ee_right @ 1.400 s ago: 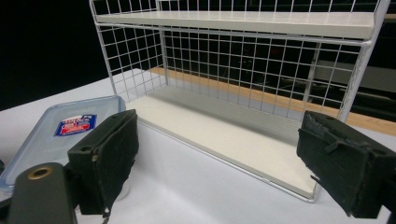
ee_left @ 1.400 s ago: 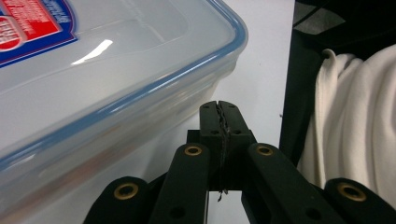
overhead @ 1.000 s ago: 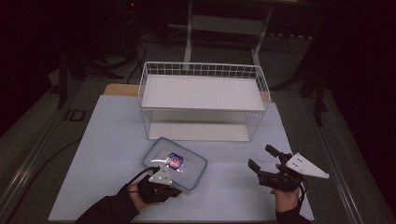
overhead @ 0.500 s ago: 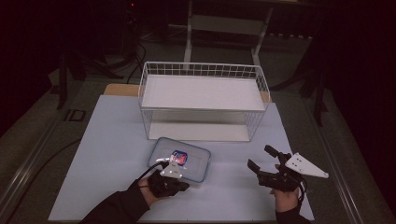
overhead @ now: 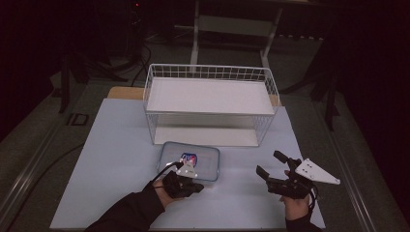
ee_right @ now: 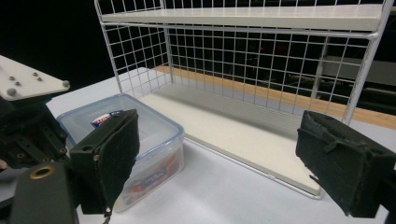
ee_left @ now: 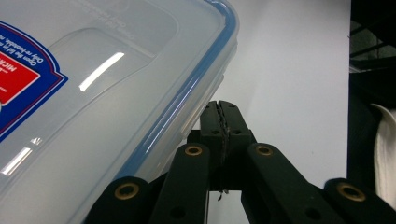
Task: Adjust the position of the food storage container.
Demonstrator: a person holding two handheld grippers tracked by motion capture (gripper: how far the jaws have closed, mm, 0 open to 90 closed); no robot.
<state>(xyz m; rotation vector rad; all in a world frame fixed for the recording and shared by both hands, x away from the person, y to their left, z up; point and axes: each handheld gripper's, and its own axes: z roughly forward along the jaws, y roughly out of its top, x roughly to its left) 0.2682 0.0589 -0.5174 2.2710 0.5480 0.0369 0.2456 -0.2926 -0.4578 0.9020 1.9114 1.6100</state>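
A clear plastic container with a blue-rimmed lid and a red and blue label lies on the table in front of the wire rack. My left gripper is shut, with nothing between its pads. In the left gripper view its tips rest against the container, just under the lid's rim. My right gripper stands open to the right, apart from the container. In the right gripper view its jaws frame the rack's lower board, and the container lies at the left.
A white wire rack with an upper shelf and a lower board stands at the back of the pale table. Its open front faces me. Dark floor, cables and table legs surround the table.
The container has slid right and toward the rack and turned squarer to it. My left hand moved right with it, still shut. The right gripper stayed put.
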